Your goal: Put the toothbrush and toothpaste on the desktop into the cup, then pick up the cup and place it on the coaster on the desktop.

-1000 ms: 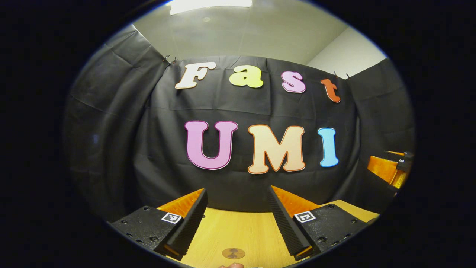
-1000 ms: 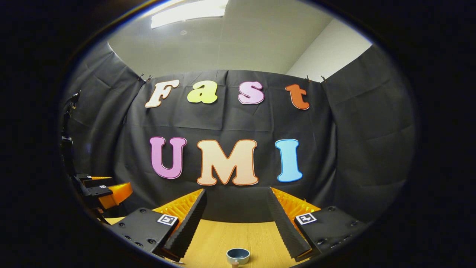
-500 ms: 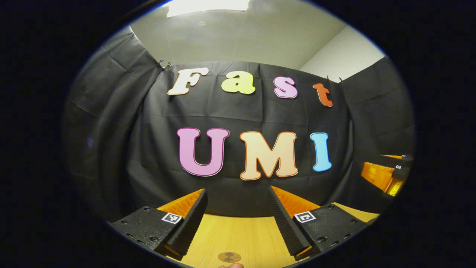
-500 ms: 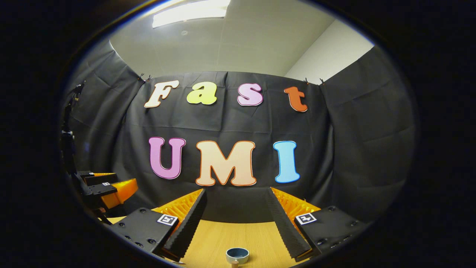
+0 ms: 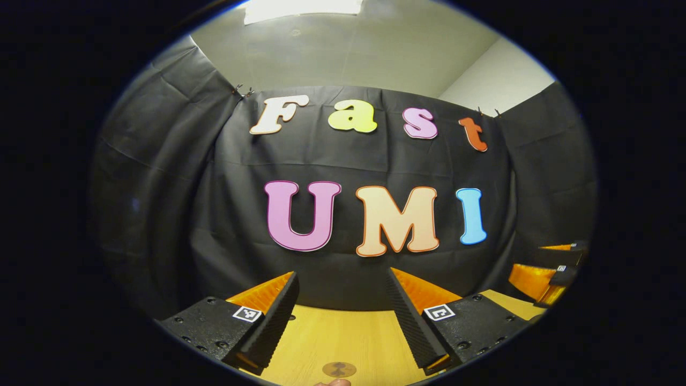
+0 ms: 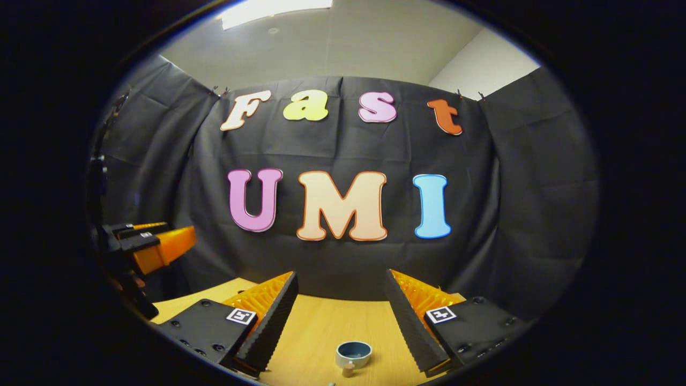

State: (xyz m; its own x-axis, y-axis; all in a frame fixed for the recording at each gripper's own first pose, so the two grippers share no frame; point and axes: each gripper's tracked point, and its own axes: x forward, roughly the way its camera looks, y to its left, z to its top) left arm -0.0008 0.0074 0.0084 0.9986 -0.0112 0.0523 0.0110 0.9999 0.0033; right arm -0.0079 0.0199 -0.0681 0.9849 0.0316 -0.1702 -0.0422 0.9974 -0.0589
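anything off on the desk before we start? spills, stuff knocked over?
Nothing stands out. The cup stands upright on the wooden desktop, no spill around it. The coaster lies flat on the desk. Both the left claw and right claw are open and empty.

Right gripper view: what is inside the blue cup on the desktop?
The cup stands upright on the wooden desktop, between the open fingers of the right gripper. The inner wall that shows is bare blue; its bottom is hidden by the rim, so no toothbrush or toothpaste can be confirmed inside.
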